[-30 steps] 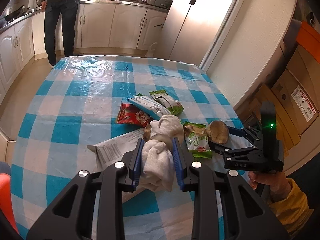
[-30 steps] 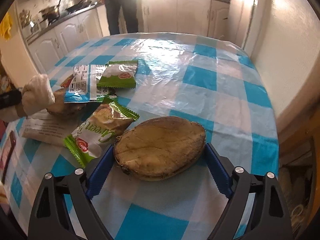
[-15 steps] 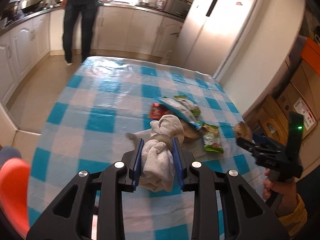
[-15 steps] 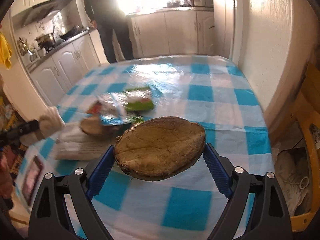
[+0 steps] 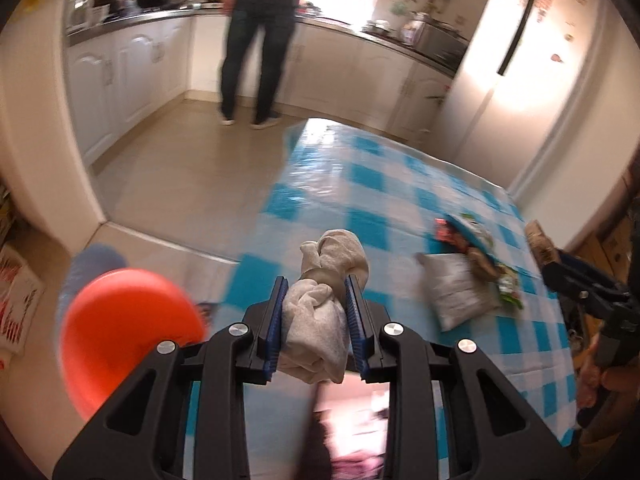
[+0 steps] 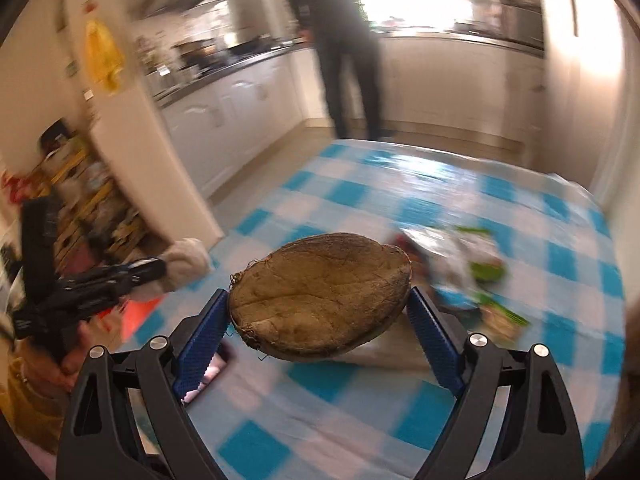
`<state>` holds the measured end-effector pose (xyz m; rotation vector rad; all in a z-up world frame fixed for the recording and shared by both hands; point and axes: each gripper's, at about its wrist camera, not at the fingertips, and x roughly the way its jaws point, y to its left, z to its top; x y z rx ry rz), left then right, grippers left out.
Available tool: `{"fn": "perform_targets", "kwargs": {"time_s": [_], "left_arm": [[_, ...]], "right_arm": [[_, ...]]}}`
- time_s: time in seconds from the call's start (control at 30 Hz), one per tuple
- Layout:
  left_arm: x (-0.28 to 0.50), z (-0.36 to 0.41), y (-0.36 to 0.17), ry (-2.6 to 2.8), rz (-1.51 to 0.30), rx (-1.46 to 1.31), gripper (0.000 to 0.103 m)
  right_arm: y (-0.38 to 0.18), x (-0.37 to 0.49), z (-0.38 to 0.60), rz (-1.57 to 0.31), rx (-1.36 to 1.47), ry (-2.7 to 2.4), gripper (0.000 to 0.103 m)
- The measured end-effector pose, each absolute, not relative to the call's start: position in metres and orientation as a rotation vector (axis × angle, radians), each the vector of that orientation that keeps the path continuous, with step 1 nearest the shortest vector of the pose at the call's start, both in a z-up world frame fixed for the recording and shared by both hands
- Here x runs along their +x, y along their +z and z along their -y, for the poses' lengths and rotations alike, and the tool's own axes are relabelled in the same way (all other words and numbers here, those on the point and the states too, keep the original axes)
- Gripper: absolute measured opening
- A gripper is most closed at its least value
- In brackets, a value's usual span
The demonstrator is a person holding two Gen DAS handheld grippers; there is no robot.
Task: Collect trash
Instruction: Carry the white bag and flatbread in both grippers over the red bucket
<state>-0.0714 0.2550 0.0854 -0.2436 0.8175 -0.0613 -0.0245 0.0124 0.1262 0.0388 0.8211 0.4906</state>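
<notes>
My left gripper (image 5: 316, 286) is shut on a crumpled white tissue wad (image 5: 320, 316), held above the near left edge of the blue-checked table (image 5: 360, 184). In the right wrist view, my right gripper (image 6: 319, 308) is shut on a flat brown oval husk piece (image 6: 316, 280), which hangs in the air over the table (image 6: 440, 184). Each gripper shows in the other's view: the right gripper (image 5: 560, 266) at the far right, the left gripper (image 6: 154, 270) at the left with the wad (image 6: 188, 258). Snack wrappers (image 5: 472, 240) and a grey paper bag (image 5: 456, 296) lie on the cloth.
An orange round container (image 5: 124, 328) sits low beside the table's near left corner. A phone (image 6: 208, 372) lies on the table's near edge. A person (image 5: 256, 40) stands at the kitchen counter beyond the tiled floor. A cluttered shelf (image 6: 80, 200) is at the left.
Both grippers have lifted their loads off the pile and swung left toward the table's near left edge. The orange container has come far more into view.
</notes>
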Motion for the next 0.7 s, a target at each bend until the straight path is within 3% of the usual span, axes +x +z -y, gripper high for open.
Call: {"fn": "perform_targets", "kwargs": {"time_s": [0.3,0.7], "left_arm": [[-0.098,-0.341,0.068,0.140,-0.833,-0.315,0.031],[-0.112,-0.406,0.011,0.255,-0.916,-0.425,0.031]], "right_arm": [[0.134,-0.008,-0.136,-0.882,-0.071,0.755,0.088],[0.099,0.007,-0.274,-1.052,-0.239,0.940,0.088]]}}
